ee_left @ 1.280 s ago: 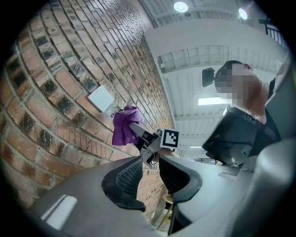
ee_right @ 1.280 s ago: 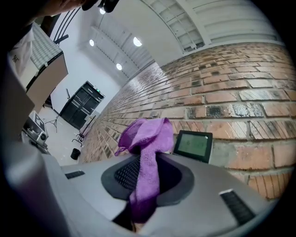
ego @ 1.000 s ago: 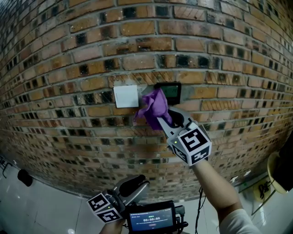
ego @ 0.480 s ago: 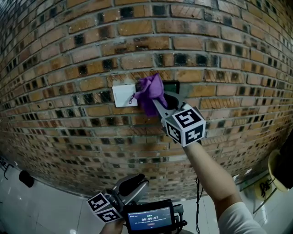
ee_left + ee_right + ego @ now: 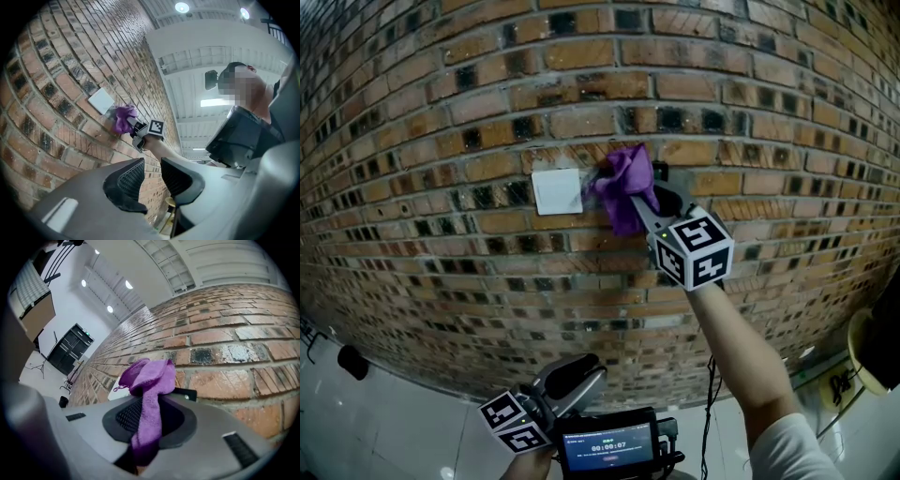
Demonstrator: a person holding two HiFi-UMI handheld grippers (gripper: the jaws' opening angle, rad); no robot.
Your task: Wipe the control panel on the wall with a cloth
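Jaws of my right gripper [image 5: 645, 204] pinched the purple cloth [image 5: 623, 180] against the control panel [image 5: 185, 393], centre frame; my left gripper [image 5: 152, 172] gaped, empty. Hard pressing might have dragged the cloth loose.

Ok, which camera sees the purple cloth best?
The right gripper view: the purple cloth fills the middle, pinched between the right gripper's jaws. The head view shows it smaller, bunched against the brick wall. The left gripper view shows it tiny and far.
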